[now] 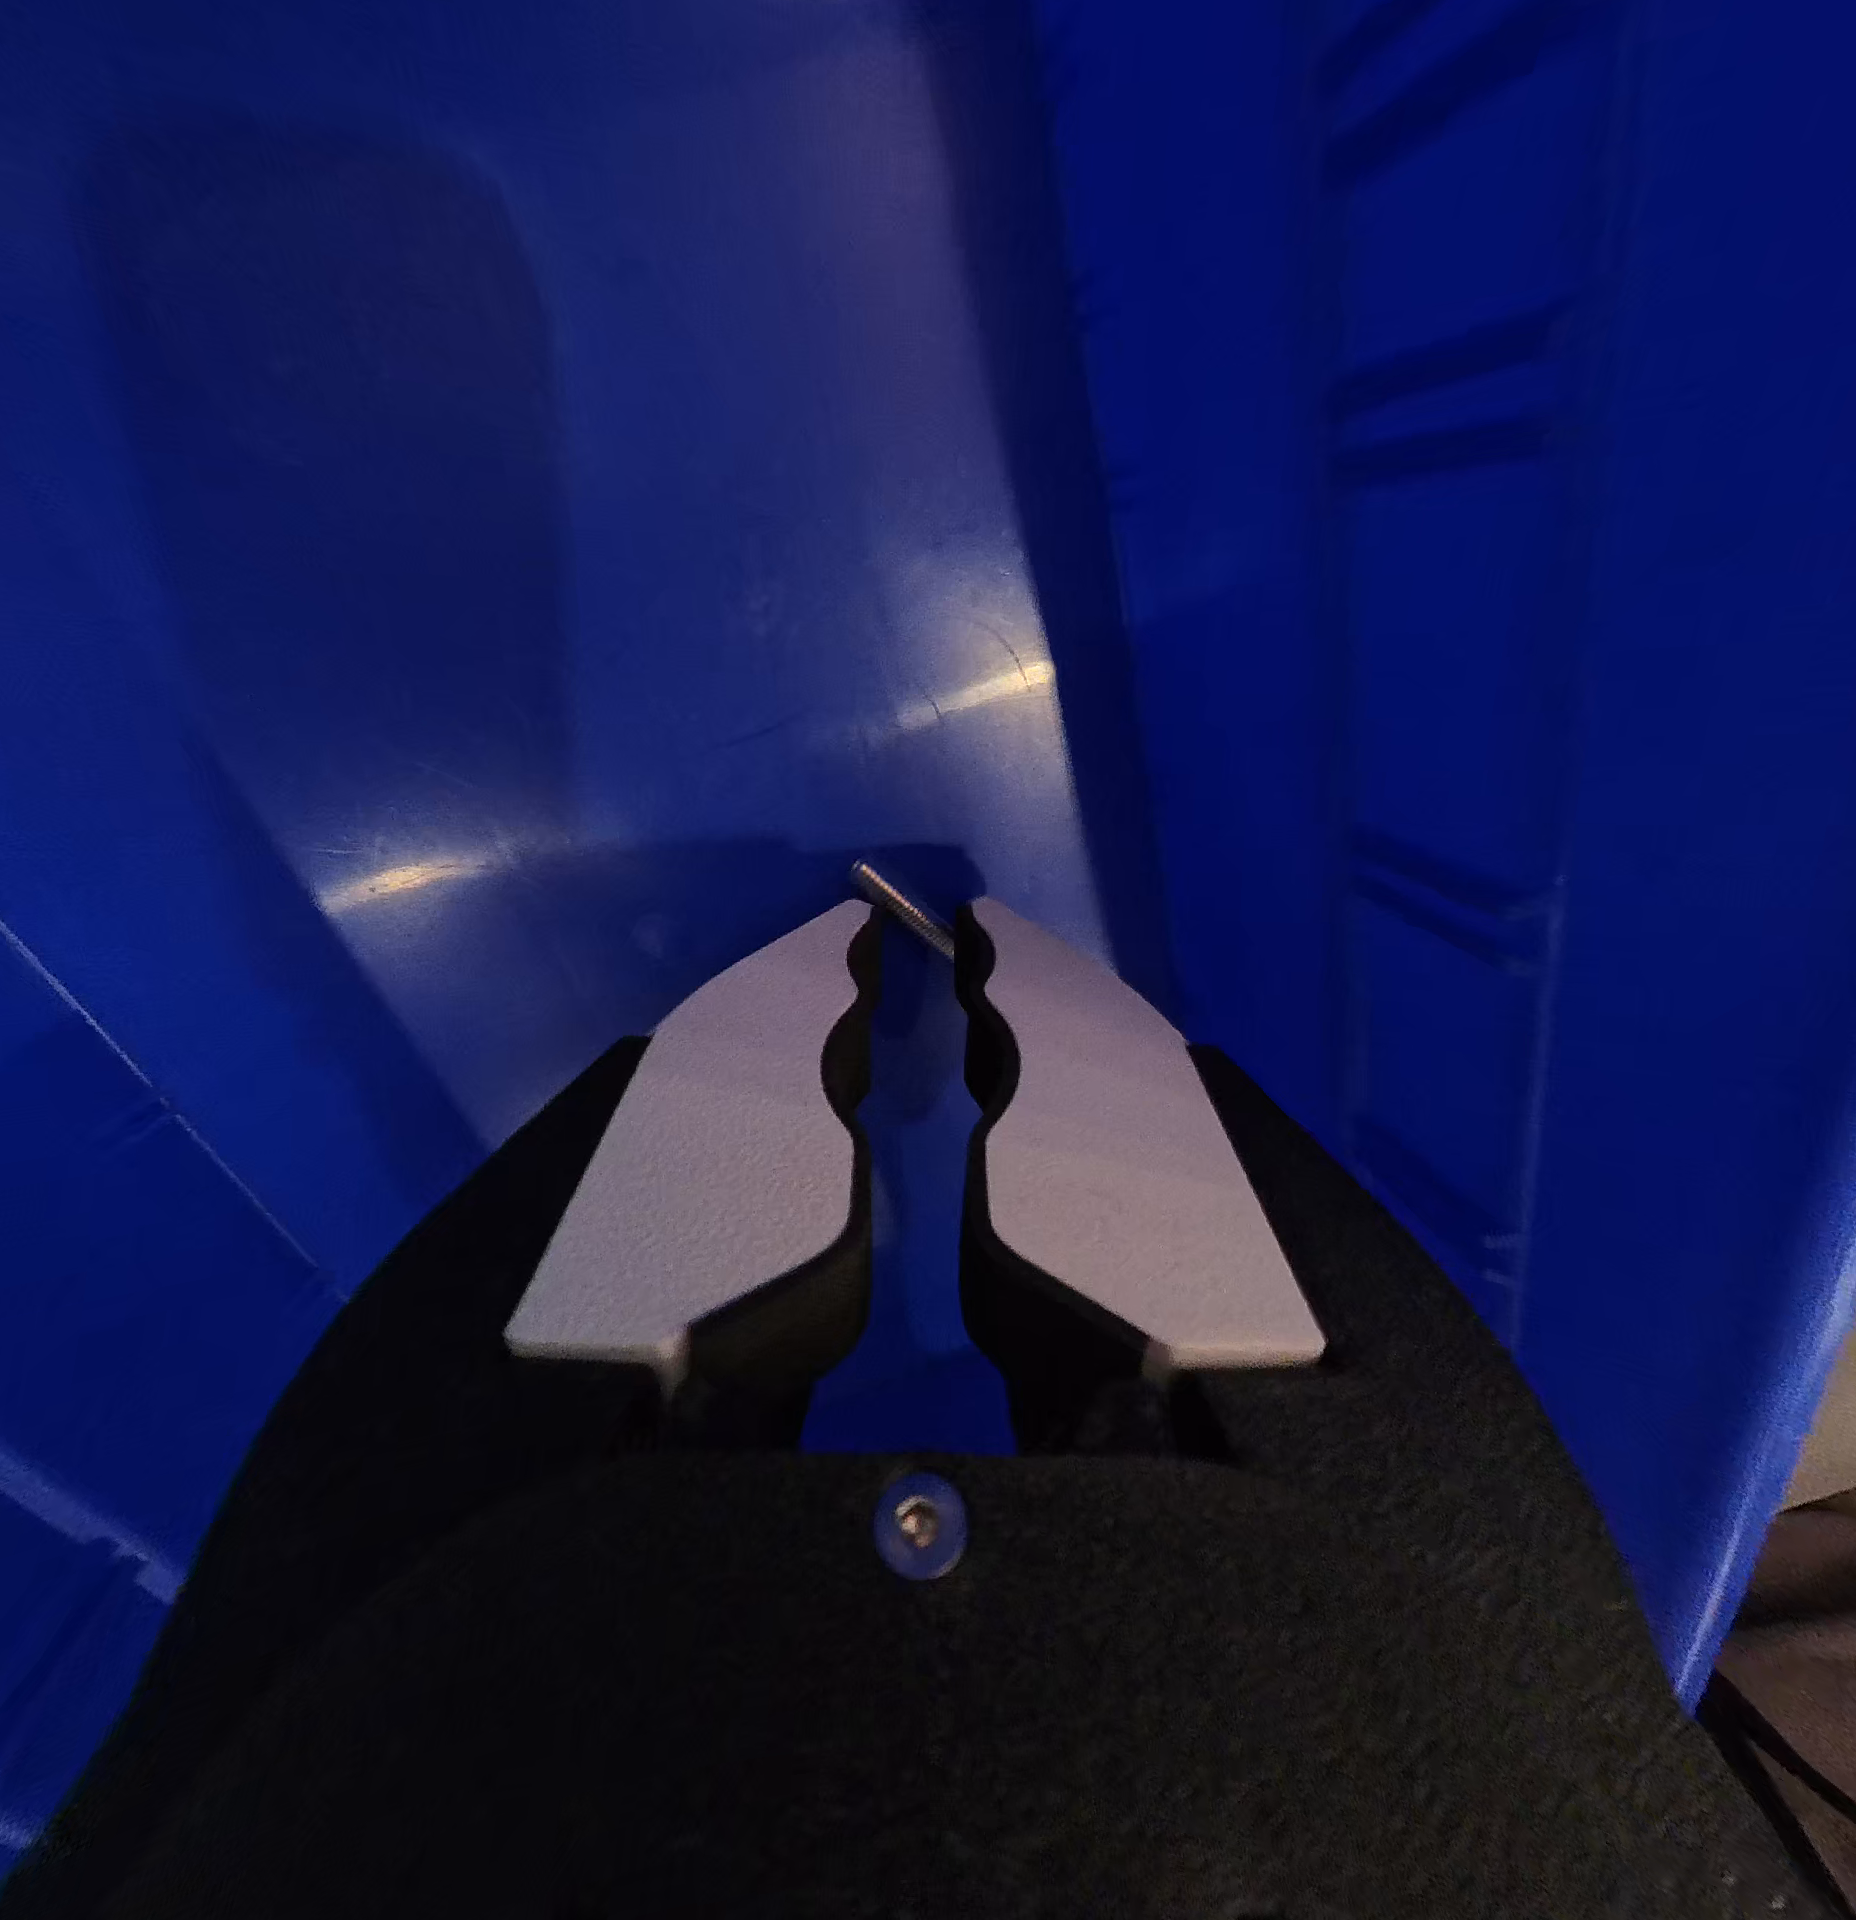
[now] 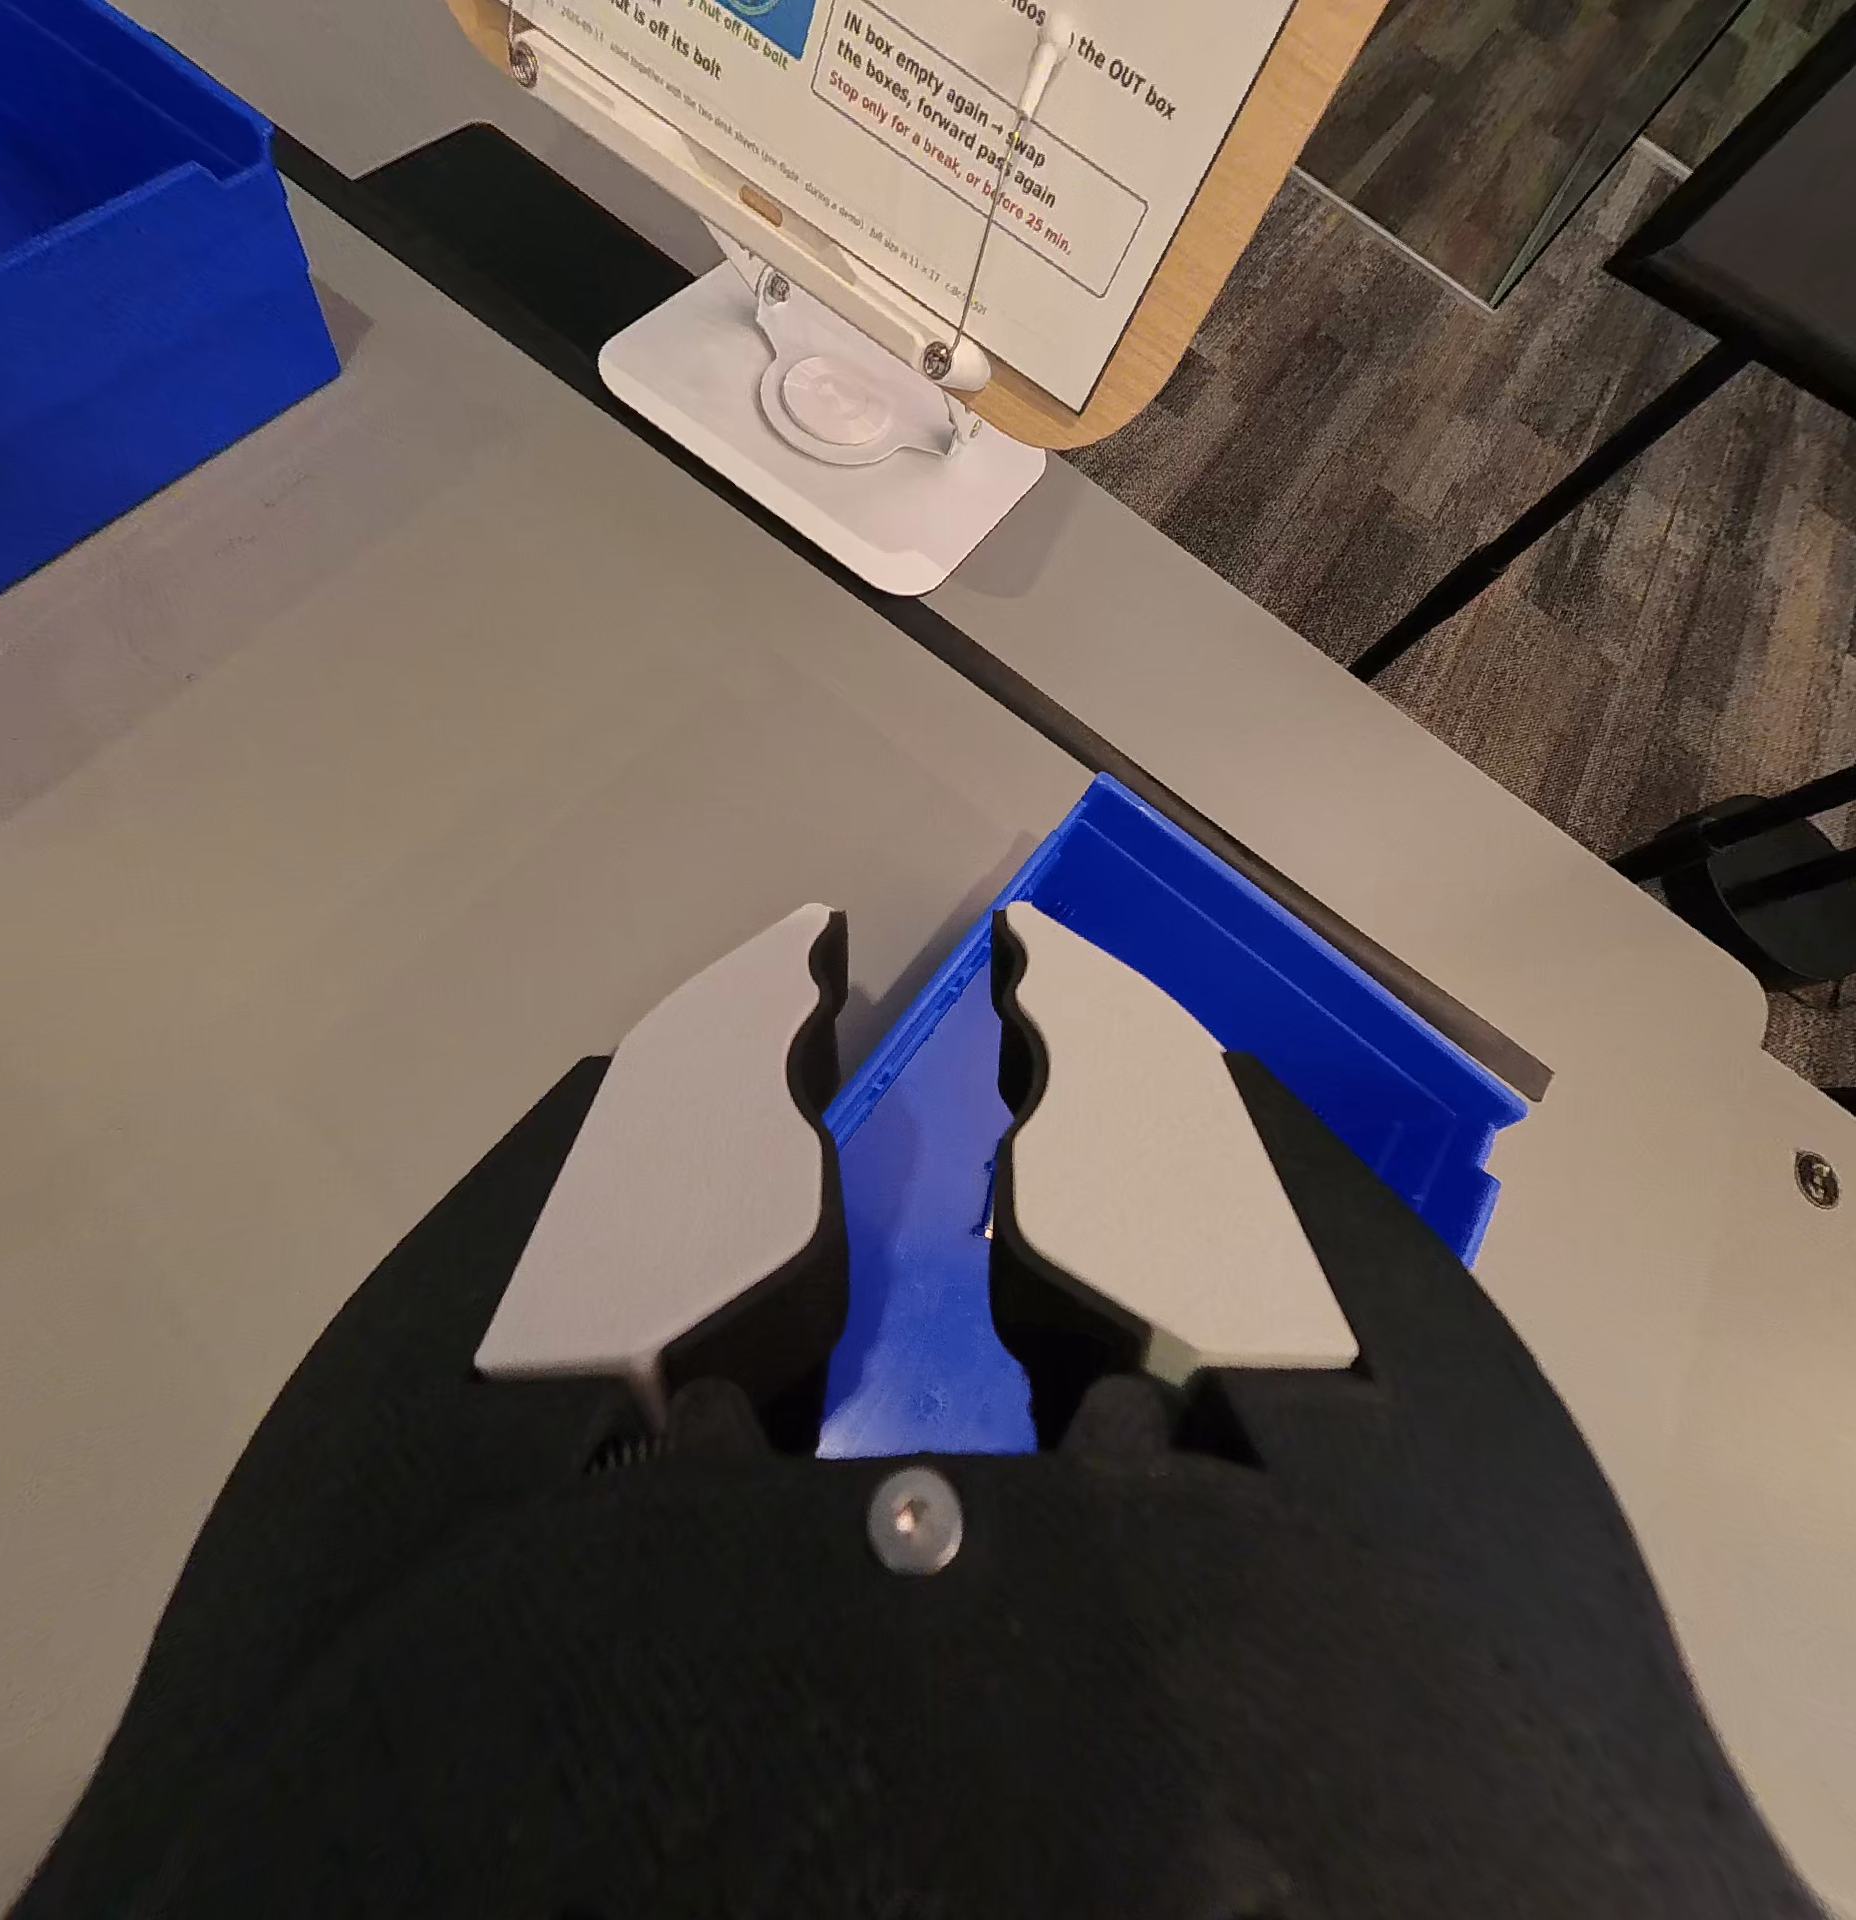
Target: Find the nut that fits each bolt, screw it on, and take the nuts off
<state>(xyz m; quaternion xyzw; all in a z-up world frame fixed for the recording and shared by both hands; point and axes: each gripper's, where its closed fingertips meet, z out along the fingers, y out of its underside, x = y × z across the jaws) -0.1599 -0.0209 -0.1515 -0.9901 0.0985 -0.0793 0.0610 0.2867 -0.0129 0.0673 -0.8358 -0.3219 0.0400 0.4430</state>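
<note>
Your left wrist view is filled by the inside of a deep blue plastic bin (image 1: 695, 468), and only there can you see the thin silver threaded bolt (image 1: 900, 912); your right wrist view shows no bolt, but takes in the grey tabletop (image 2: 436, 779), a smaller blue plastic bin (image 2: 1246, 997) and a printed instruction sheet on a wooden board with a white stand (image 2: 830, 416).

Your left gripper (image 1: 911, 920) reaches down into the deep blue bin, tips close to its floor near the corner, jaws released with a narrow gap. The bolt lies slanted on the bin floor right at that gap, one end hidden behind the right-hand fingertip (image 1: 981, 925); whether the finger touches it cannot be told.

Your right gripper (image 2: 919, 920) hovers above the smaller blue bin, angled down over its open interior, jaws parted and holding nothing. A second large blue bin (image 2: 103, 312) sits well apart from the smaller one, beyond the stand
</note>
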